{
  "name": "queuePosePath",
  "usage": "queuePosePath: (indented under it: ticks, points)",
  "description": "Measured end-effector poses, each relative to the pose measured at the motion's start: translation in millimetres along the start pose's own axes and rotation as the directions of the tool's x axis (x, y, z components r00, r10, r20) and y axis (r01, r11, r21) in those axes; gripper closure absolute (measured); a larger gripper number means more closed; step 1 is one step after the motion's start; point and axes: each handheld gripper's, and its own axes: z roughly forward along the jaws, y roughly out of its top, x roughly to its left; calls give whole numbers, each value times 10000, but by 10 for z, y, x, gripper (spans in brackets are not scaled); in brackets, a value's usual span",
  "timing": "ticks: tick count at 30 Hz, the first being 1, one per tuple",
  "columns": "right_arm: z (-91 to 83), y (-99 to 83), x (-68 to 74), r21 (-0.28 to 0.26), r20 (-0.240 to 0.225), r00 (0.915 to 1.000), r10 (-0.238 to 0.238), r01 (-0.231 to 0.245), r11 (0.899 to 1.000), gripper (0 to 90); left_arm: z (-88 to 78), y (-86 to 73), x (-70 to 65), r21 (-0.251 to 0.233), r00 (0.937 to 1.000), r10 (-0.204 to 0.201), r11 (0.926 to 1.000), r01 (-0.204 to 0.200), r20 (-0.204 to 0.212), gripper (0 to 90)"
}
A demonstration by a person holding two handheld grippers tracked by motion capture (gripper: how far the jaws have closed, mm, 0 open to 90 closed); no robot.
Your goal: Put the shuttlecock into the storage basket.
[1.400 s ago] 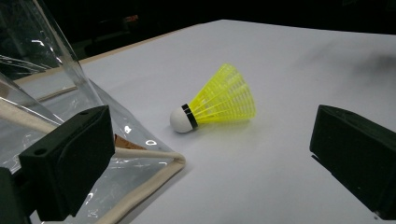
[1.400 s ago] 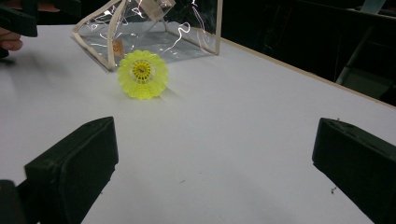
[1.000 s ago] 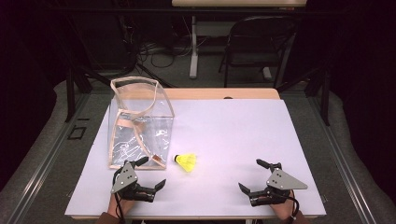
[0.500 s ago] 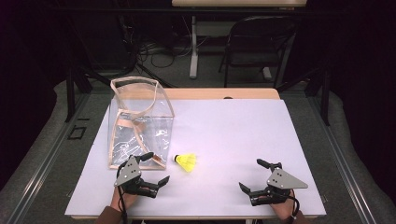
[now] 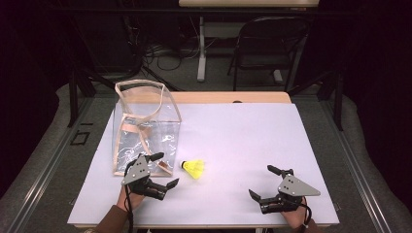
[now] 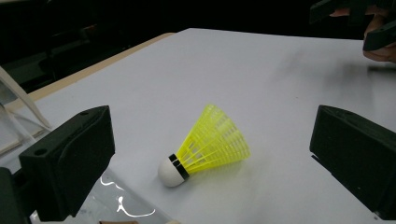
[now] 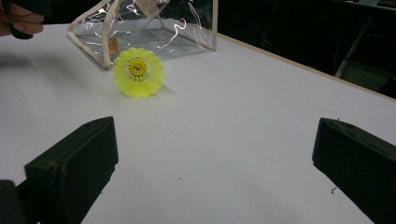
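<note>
left gripper (image 5: 164, 170) moved up the table and toward the shuttlecock (image 5: 194, 168): from the near edge 1 s ago, through a midway spot at 0.5 s, to just left of it now, beside the bag's (image 5: 145, 127) near corner. jaws wide apart, shuttlecock lies between them in the left gripper view, no contact; the forearm reaches further in from the bottom edge

Dim lab or studio, white-topped table (image 5: 252, 141), folding chair (image 5: 272, 43), cables on the floor (image 5: 165, 51), dark surroundings
</note>
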Motion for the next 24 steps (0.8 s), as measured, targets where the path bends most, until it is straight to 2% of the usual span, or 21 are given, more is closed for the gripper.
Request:
queuePosePath:
  ticks: [8,13,18,24]
  points:
    - [-6,2,-3,10,5,10000,-17,17,10000,0,54,129,14,207,9980,491,9985,-500,406,0]
    - [-6,2,-3,19,8,10000,-19,19,10000,0,87,183,42,212,9965,629,9977,-641,556,0]
    - [-5,0,-6,0,-6,10000,13,-13,10000,0,147,257,86,444,9913,932,9942,-976,932,0]
    - [-1,-6,-10,5,-14,10000,67,-67,10000,0,212,311,107,580,9882,1094,9915,-1160,1071,0]
